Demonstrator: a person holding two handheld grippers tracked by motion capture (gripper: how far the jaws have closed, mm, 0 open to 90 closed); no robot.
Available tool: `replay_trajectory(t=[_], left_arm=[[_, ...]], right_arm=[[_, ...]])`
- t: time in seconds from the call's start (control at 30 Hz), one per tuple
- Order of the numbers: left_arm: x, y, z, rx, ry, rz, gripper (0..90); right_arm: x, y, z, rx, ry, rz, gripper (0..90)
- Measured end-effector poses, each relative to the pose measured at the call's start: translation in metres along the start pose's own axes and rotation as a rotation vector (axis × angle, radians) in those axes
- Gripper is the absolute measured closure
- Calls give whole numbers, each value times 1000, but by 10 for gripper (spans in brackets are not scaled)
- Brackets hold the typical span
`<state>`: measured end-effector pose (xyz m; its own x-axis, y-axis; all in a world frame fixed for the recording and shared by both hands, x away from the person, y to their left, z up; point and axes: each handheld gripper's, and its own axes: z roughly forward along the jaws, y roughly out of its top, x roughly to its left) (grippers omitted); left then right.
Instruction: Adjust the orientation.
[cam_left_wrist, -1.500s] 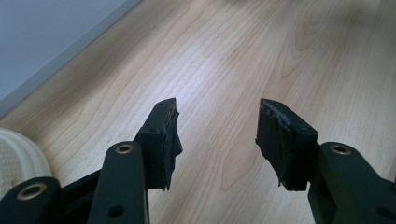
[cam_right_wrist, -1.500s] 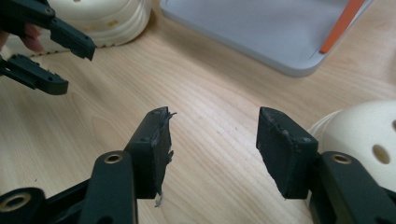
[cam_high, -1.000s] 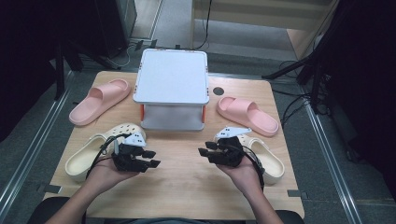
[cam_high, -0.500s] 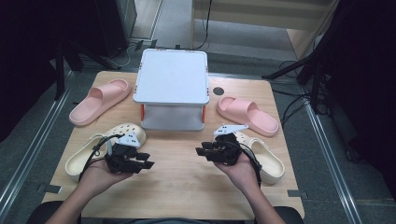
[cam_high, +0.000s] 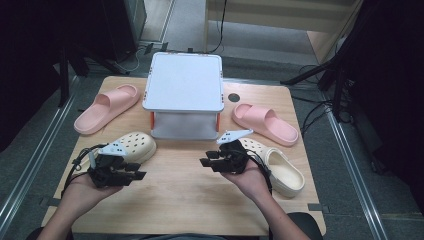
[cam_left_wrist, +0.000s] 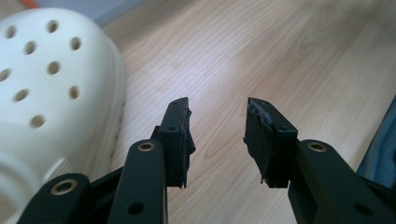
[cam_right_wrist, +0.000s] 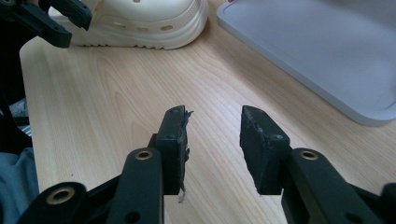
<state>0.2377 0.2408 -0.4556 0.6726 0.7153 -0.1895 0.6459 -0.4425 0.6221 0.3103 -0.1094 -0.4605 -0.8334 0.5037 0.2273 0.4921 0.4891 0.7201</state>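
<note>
Since the earlier frame, my left gripper (cam_high: 134, 171) has moved left, away from my right gripper (cam_high: 206, 163), and now hangs just beside the left cream clog (cam_high: 131, 145). Its jaws have just opened slightly and hold nothing; only bare table (cam_left_wrist: 261, 56) lies between them. My right gripper's jaws have also just opened, empty, with the right cream clog (cam_high: 280, 167) just behind that hand.

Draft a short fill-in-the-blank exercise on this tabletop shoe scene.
1. Nothing is between the jaws of the left claw; they are ____.
2. The two slides are ____ in colour.
3. The cream clog has round ____ in its toe.
4. The grey rack stands ____ the two slides.

Missing words: open; pink; holes; between
</note>
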Motion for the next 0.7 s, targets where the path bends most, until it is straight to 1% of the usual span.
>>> replay_trajectory(t=[0.03, 0.07, 0.1, 0.13, 0.17, 0.23, 0.27, 0.3, 0.4, 0.43, 0.53, 0.57, 0.63, 0.67, 0.7], left_arm=[[1, -1, -2, -3, 4, -7, 599], [4, -4, -5, -6, 19, -19, 599], [5, -6, -7, -10, 28, -27, 599], [5, -6, -7, -10, 28, -27, 599], [7, -9, -13, -15, 44, -35, 599], [9, -11, -16, -18, 49, -40, 598], [11, -13, -20, -31, 61, -53, 598], [12, -15, -22, -35, 65, -59, 598], [18, -20, -29, -45, 90, -85, 591], [21, -23, -31, -41, 107, -100, 590], [23, -26, -34, -44, 117, -106, 590], [26, -28, -38, -54, 126, -118, 588], [29, -31, -40, -60, 141, -126, 587], [29, -31, -40, -60, 141, -126, 585], [32, -32, -42, -60, 149, -133, 585]], right_arm=[[0, 1, 1, 1, 3, 1, 603], [0, 3, 2, 5, 13, -3, 599], [0, 4, 2, 5, 13, -3, 597], [0, 4, 2, 5, 13, -3, 597], [-1, 5, 4, 10, 14, -10, 589], [-1, 5, 5, 11, 14, -11, 589], [-1, 5, 6, 14, 11, -10, 586], [-2, 5, 9, 23, 11, -10, 585], [-4, 6, 11, 28, 15, -9, 583], [-4, 7, 12, 29, 17, -7, 580], [-4, 9, 13, 27, 16, -14, 580], [-4, 9, 14, 32, 17, -12, 582], [-4, 9, 16, 44, 15, -13, 583], [-4, 9, 16, 44, 15, -13, 583], [-4, 9, 17, 51, 15, -16, 583]])
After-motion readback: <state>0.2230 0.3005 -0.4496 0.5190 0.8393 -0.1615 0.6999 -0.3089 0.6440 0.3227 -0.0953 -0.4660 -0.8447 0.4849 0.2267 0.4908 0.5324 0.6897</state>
